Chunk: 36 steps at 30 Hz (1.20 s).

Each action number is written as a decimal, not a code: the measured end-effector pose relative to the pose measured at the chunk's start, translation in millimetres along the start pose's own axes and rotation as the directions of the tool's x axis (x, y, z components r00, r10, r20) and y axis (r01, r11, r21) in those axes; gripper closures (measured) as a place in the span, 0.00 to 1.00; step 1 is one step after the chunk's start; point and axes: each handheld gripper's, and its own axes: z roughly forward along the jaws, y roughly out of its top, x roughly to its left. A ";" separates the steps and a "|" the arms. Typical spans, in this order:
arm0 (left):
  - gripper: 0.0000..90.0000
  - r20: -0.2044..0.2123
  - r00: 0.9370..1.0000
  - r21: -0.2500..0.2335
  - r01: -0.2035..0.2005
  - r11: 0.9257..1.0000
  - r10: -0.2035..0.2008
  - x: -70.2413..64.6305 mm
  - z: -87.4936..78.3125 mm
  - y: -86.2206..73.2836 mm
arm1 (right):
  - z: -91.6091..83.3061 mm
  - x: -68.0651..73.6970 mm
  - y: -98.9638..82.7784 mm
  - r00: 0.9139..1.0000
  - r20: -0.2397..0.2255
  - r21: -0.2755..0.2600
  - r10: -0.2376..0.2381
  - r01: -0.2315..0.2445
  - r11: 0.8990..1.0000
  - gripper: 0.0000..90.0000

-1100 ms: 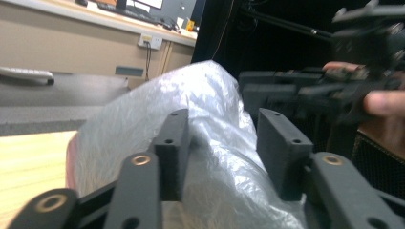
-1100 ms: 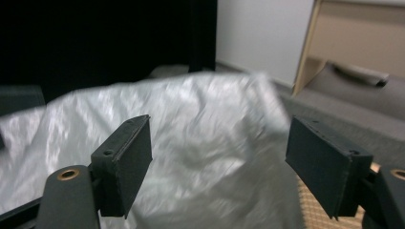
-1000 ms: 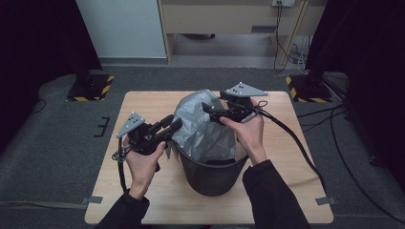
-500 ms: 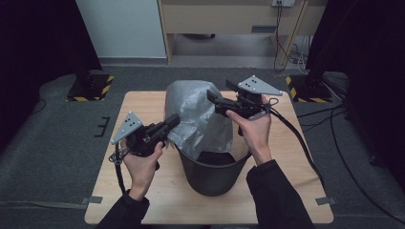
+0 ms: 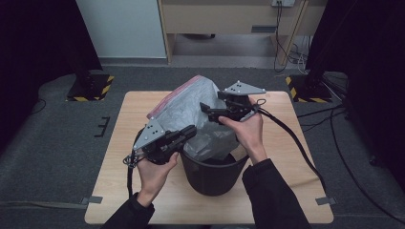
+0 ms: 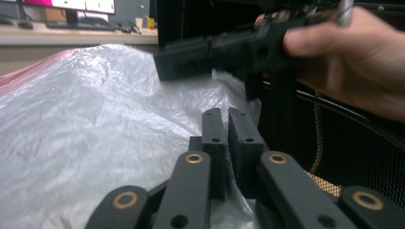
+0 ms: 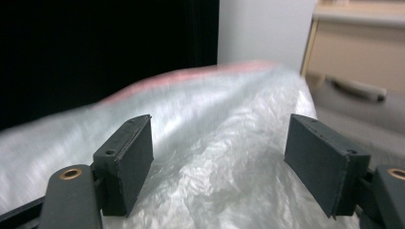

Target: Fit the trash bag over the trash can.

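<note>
Billowed bag (image 5: 191, 112) blocks bin (image 5: 212, 174) mouth — bare table (image 5: 296, 191) free right, left, front

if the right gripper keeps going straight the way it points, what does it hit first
Most likely the plastic bag: the open right gripper points straight at its crinkled grey surface, which bulges up from the black bin. How near is unclear.

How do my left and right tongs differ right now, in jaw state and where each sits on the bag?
The left tongs have jaws nearly shut, apparently pinching a fold of the bag; the right tongs stand wide open with bag film between the pads, not gripped. The left tongs sit low at the bin rim; the right tongs are higher, at the bag's upper side. Both point at the same grey bag.
</note>
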 end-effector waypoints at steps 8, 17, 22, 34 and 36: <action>0.57 -0.131 0.988 -0.107 0.064 0.992 -0.078 24.4 -16.8 8.6 | 4.9 -4.5 -11.1 1.000 -0.002 0.073 -0.005 0.006 0.997 0.29; 0.49 -0.134 0.961 -0.119 0.226 0.967 -0.241 56.0 -7.8 -10.6 | 7.8 -3.0 -14.0 1.000 -0.015 0.126 0.001 0.000 0.992 0.27; 0.58 -0.117 0.963 -0.114 0.231 0.966 -0.244 53.9 -4.6 -9.3 | 1.1 -3.8 -8.3 1.000 -0.002 0.018 0.011 -0.011 1.000 0.27; 0.98 -0.146 0.980 -0.118 0.118 0.986 -0.134 45.6 -11.9 1.5 | -25.6 -6.0 5.1 0.999 0.020 -0.179 0.030 -0.026 0.983 0.27; 0.99 -0.145 0.984 -0.110 0.087 0.990 -0.103 39.1 -12.9 2.1 | -29.9 -7.0 7.1 0.999 0.021 -0.205 0.034 -0.029 0.978 0.27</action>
